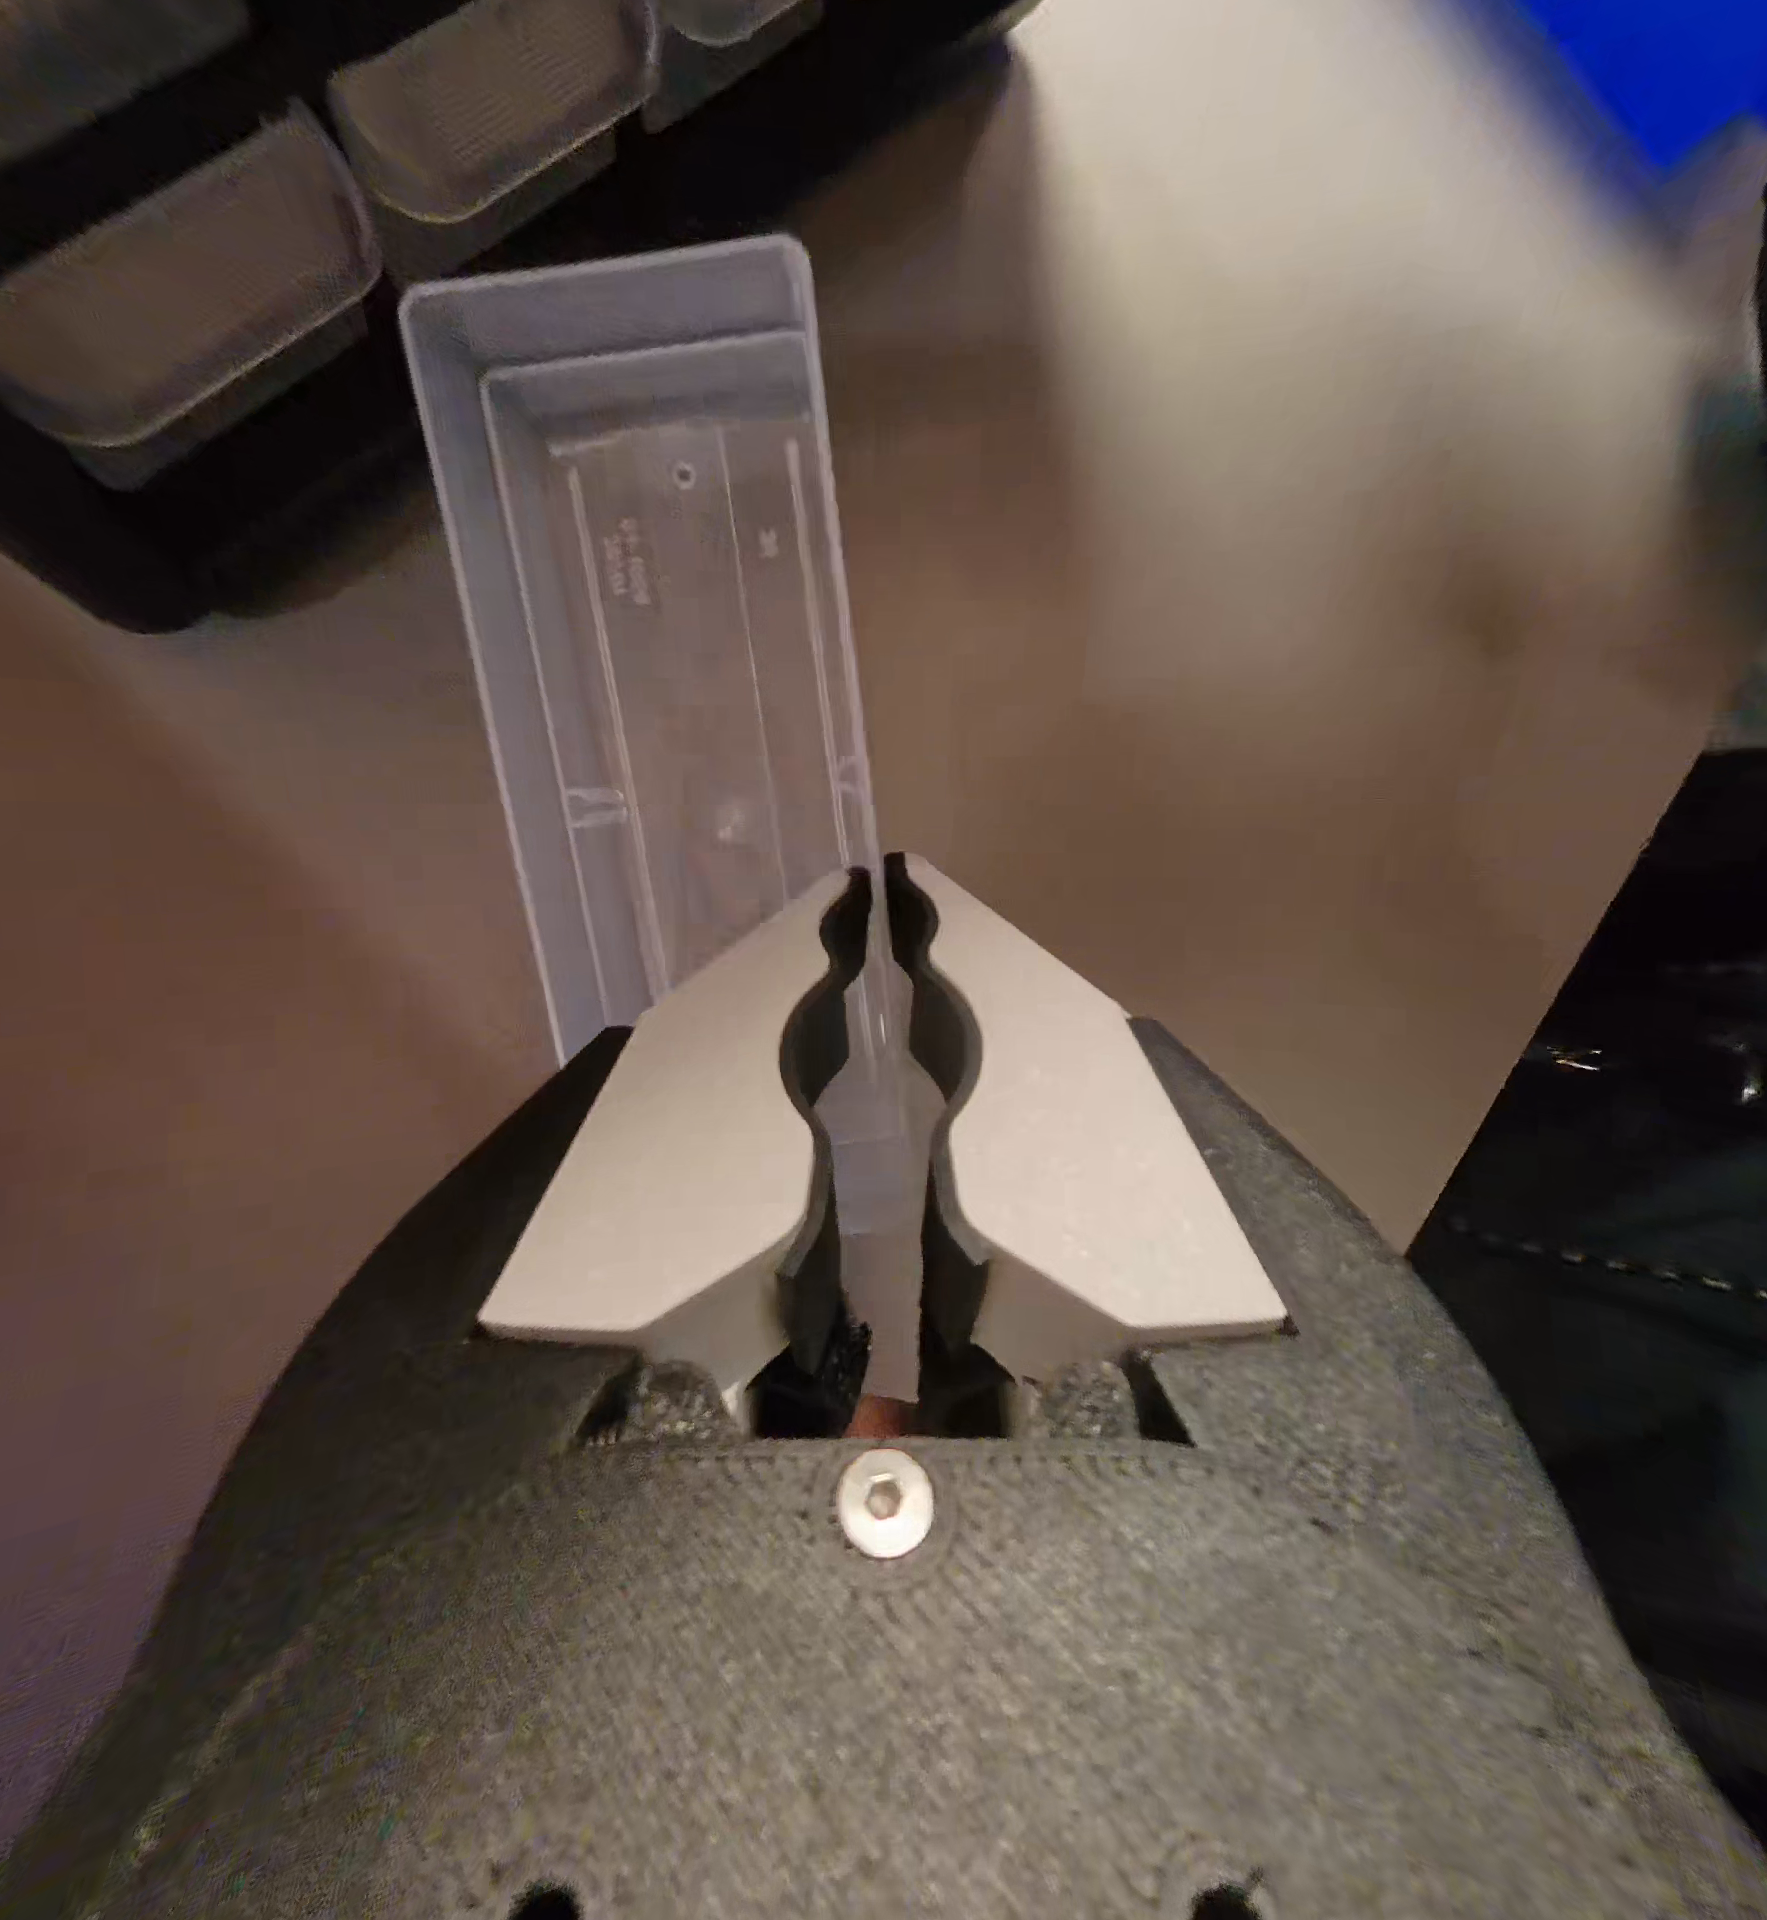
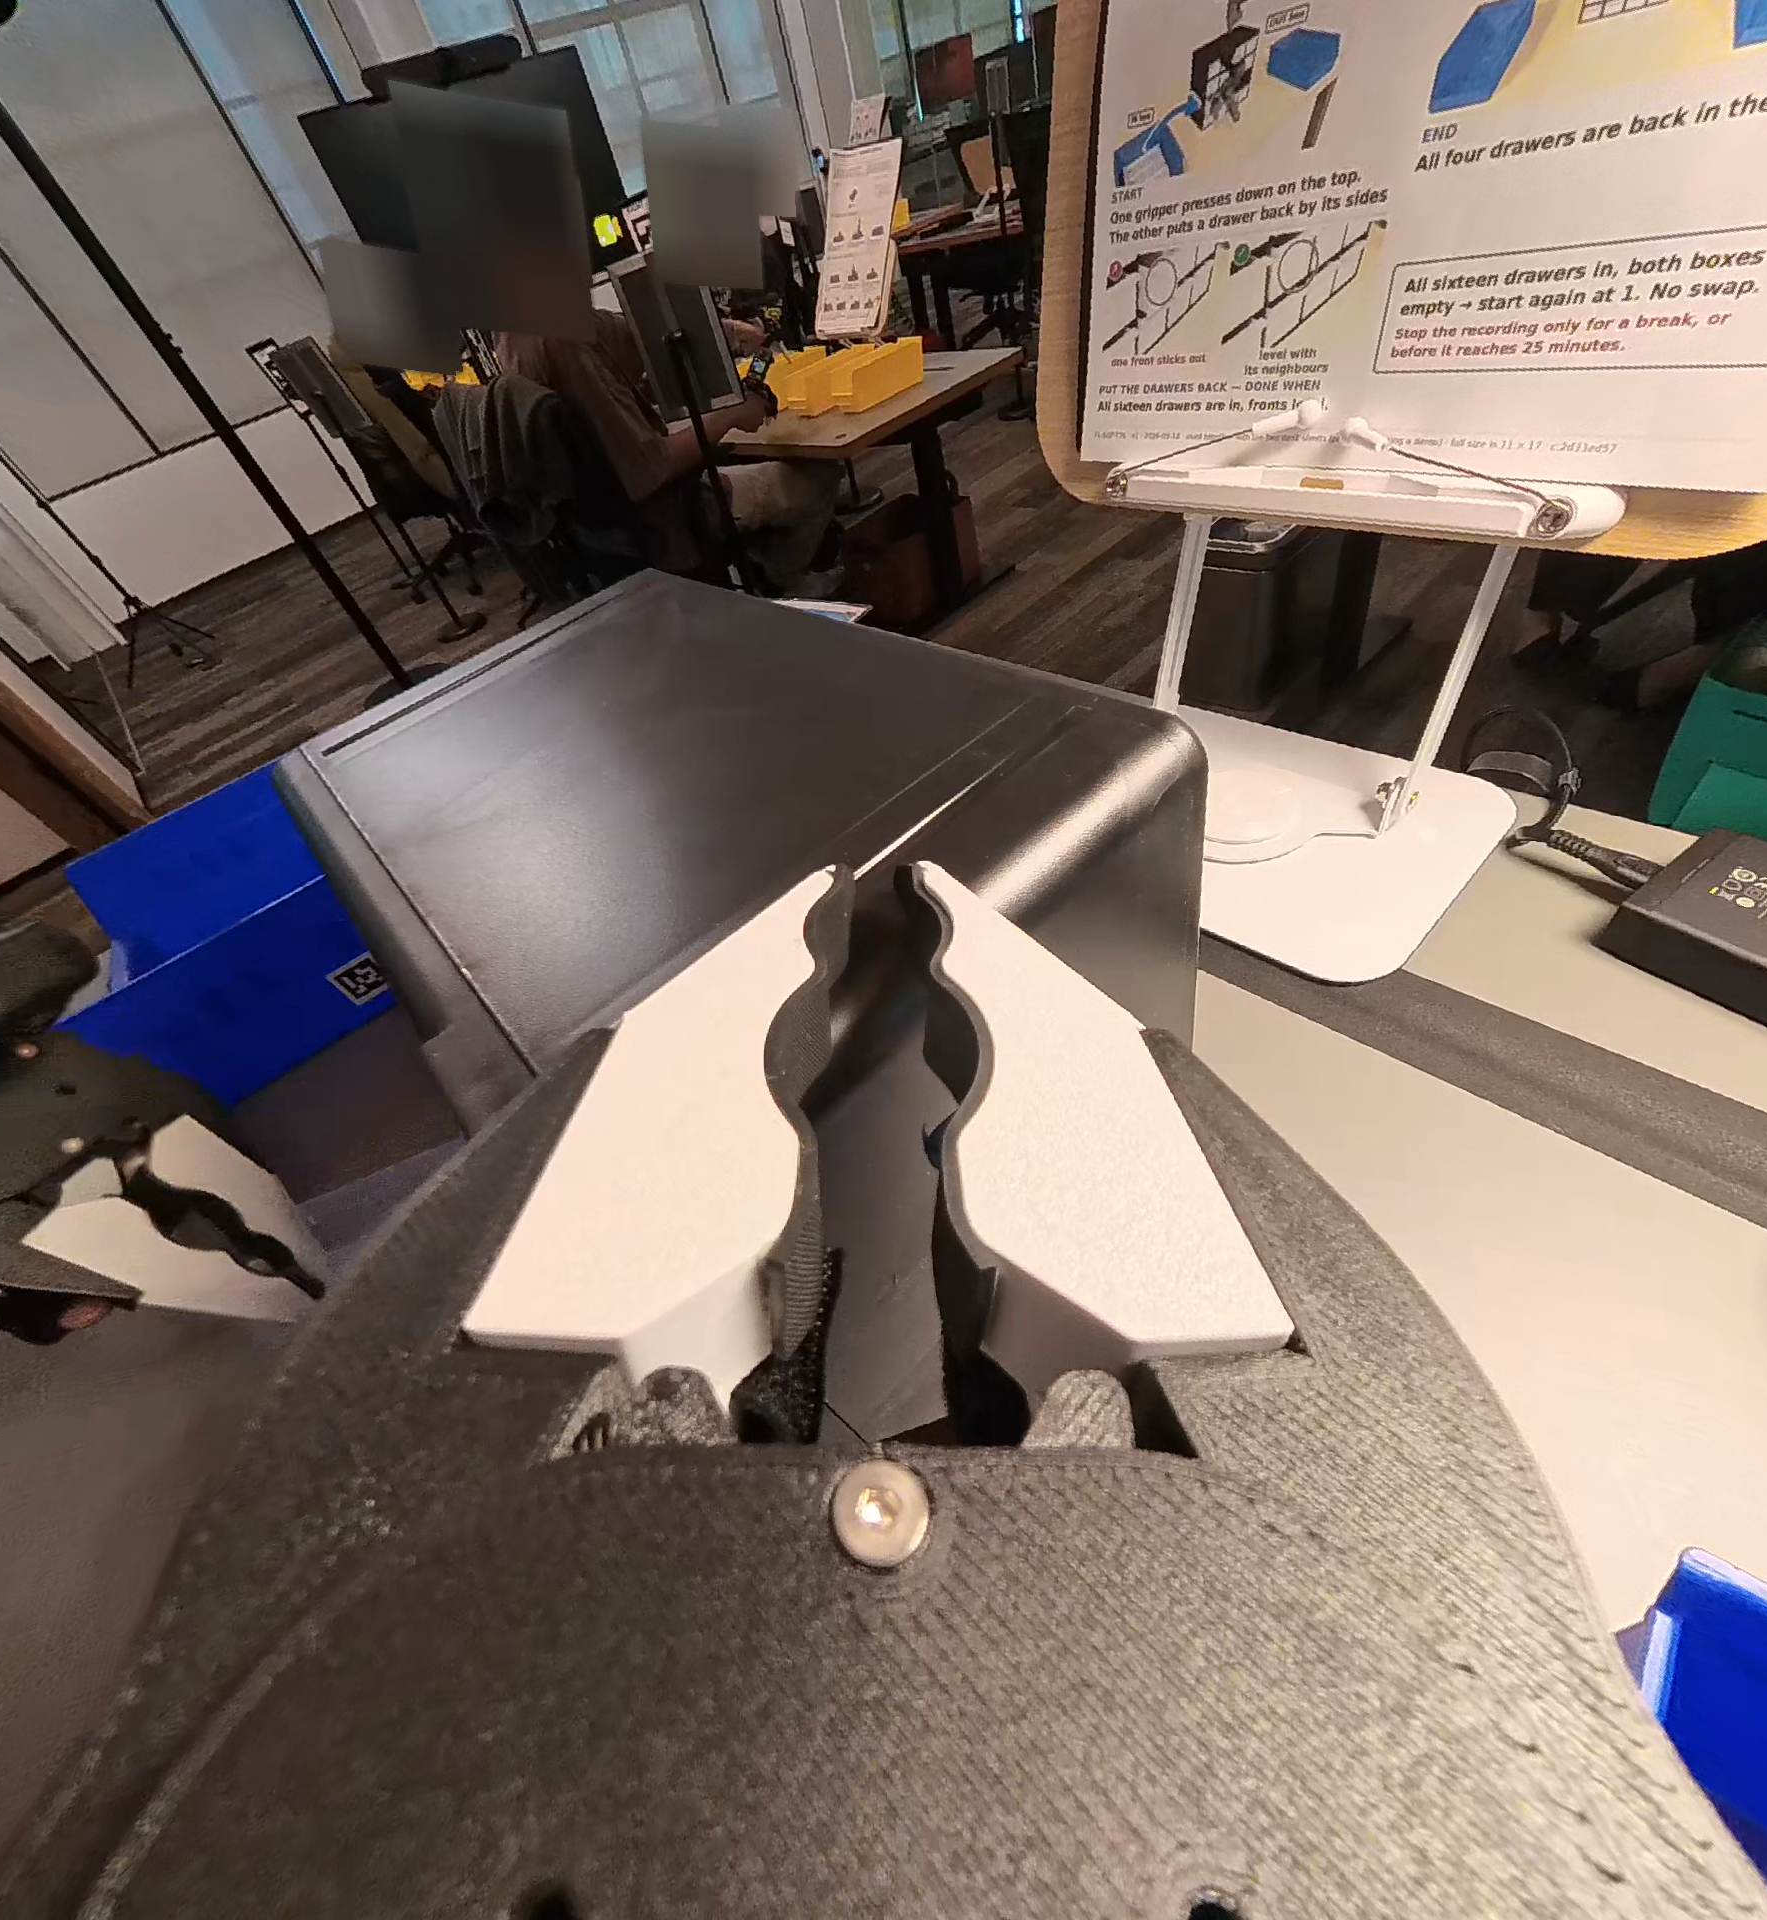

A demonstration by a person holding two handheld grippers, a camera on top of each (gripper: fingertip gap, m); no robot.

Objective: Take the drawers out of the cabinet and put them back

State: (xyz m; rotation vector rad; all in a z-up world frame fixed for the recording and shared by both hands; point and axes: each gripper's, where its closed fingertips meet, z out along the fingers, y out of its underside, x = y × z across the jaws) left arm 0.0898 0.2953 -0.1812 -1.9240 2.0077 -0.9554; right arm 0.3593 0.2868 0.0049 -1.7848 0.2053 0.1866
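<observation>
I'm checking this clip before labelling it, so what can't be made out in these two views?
- Cabinet fronts: blurred and cut off by the left wrist view's top edge.
- Clear drawer: its near end is hidden under the left gripper, clamped on its side wall.
- Right gripper: its own body hides whether it touches the cabinet top.

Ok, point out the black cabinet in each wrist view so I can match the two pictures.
Left wrist view: the cabinet fills the top left corner, its drawer fronts showing, just beyond the clear drawer.
Right wrist view: the cabinet sits at centre, its flat black top showing.
Shared landmark: the blue bin, blurred at top right in the left view, left of the cabinet in the right view.
</observation>
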